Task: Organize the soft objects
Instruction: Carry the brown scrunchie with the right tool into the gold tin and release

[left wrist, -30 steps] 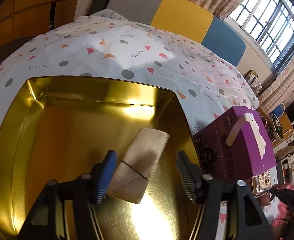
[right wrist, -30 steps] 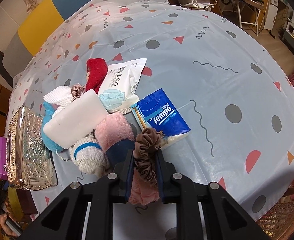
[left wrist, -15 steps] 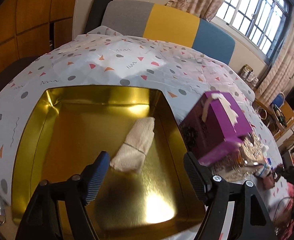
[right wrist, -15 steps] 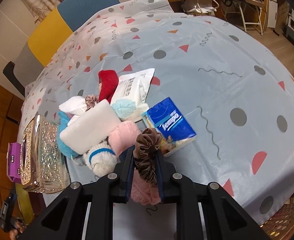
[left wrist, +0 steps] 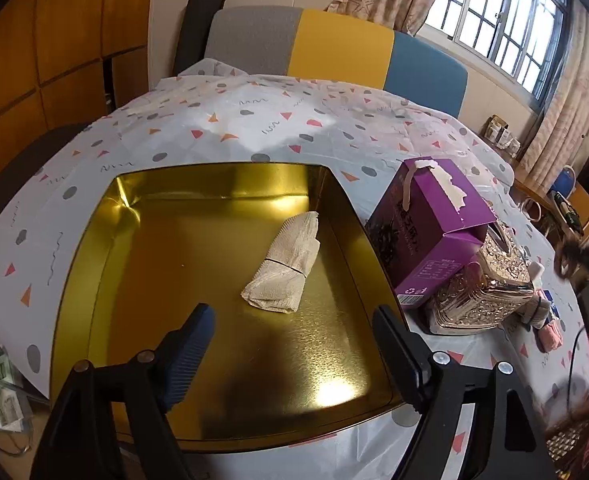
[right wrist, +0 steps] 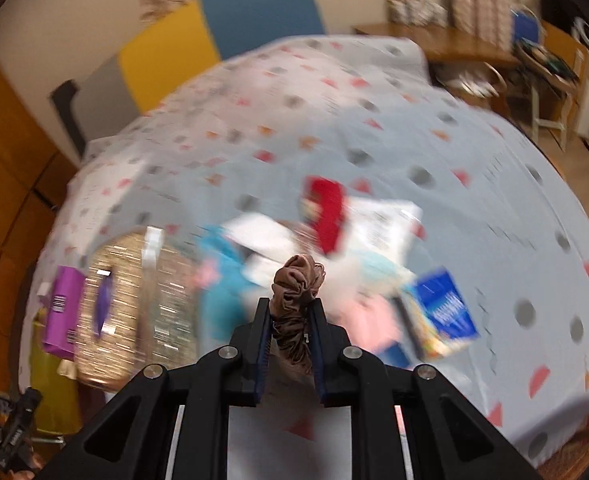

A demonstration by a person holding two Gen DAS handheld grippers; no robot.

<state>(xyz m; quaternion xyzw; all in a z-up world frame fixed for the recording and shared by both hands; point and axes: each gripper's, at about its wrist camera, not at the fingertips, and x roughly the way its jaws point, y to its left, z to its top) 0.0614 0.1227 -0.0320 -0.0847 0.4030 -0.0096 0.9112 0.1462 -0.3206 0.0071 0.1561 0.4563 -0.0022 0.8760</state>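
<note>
The left claw [left wrist: 290,334] has just been opening, empty, above the rolled beige cloth [left wrist: 288,268] in the gold tin [left wrist: 94,248], while the right claw [right wrist: 290,332] pinches a brown scrunchie [right wrist: 296,292], with what looks like most of the blurred pile [right wrist: 334,240] left on the surface [right wrist: 494,160].

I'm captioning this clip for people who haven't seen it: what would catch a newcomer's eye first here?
First the shiny gold tray, filling the middle of the left wrist view, with one rolled beige cloth lying in it just beyond the open left gripper. Next, the brown scrunchie pinched in the right gripper, sharp against a blurred pile of soft things on the dotted tablecloth.
</note>
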